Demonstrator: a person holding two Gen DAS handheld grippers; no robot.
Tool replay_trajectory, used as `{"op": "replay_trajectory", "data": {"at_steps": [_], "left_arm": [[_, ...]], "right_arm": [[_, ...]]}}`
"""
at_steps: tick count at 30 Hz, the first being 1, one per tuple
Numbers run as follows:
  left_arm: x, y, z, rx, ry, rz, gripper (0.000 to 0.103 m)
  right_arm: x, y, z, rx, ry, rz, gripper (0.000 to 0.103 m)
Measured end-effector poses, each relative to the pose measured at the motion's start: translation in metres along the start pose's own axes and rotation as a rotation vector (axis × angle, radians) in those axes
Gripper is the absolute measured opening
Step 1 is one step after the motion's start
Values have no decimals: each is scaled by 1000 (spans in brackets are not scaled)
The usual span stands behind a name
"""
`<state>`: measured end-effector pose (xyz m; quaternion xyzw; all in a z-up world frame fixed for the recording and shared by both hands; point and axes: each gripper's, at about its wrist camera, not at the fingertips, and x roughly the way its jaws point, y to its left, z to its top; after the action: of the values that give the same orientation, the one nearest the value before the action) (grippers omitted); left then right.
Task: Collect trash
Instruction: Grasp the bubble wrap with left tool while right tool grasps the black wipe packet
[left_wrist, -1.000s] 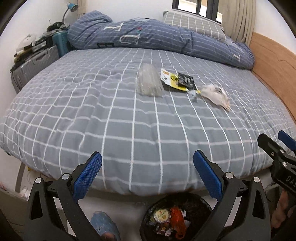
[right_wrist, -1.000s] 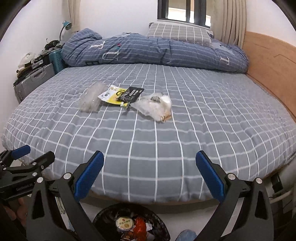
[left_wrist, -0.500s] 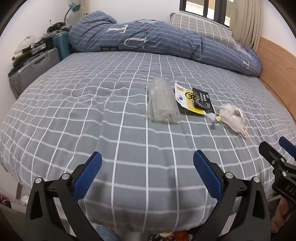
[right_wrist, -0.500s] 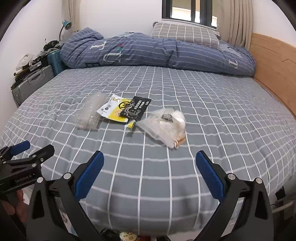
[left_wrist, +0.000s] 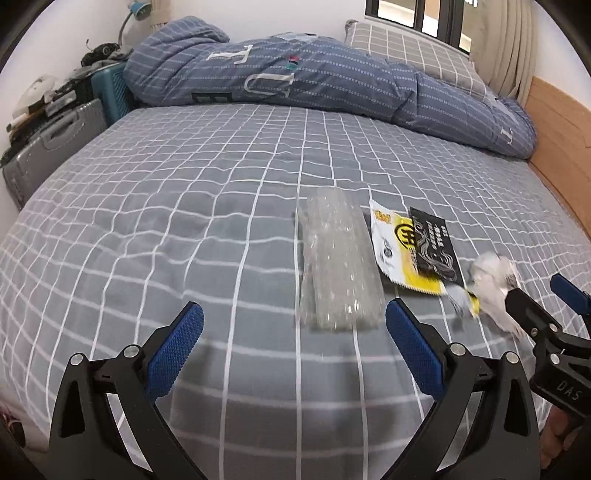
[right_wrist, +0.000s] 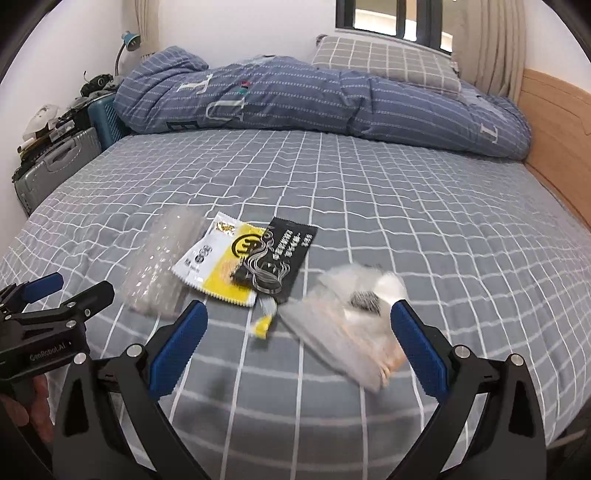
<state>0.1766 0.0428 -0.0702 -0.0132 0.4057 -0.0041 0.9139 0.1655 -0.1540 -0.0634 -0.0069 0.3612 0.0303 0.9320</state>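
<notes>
Nearby, crinkly clear wrapper (left_wrist: 338, 266), glossy packet (left_wrist: 413, 251).

Grey white-checked bedsheet (right_wrist: 406, 229), yellow-black wrapper (right_wrist: 243, 262), blue striped duvet (right_wrist: 295, 99).

Right gripper (right_wrist: 297, 349): jaws wide apart, above bed (right_wrist: 424, 221). Clear bag (right_wrist: 351, 325), blurred, lies between the fingertips; wrapper (right_wrist: 243, 260) just ahead-left.
</notes>
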Motion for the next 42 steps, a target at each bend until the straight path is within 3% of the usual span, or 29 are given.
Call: {"op": "replay_trajectory", "data": {"at_steps": [13, 24, 30, 35, 42], "left_arm": [[65, -2, 34, 10, 94, -19, 97], [84, -5, 41, 3, 139, -37, 92], [89, -8, 41, -6, 166, -90, 67], [87, -16, 39, 14, 175, -129, 38], [86, -22, 38, 27, 167, -123, 28]], "right_arm": [[74, 2, 45, 28, 109, 3, 95], [132, 6, 59, 67, 241, 22, 89], [148, 7, 55, 89, 278, 28, 79], [149, 5, 54, 99, 277, 31, 68], [153, 5, 55, 104, 285, 23, 57]]}}
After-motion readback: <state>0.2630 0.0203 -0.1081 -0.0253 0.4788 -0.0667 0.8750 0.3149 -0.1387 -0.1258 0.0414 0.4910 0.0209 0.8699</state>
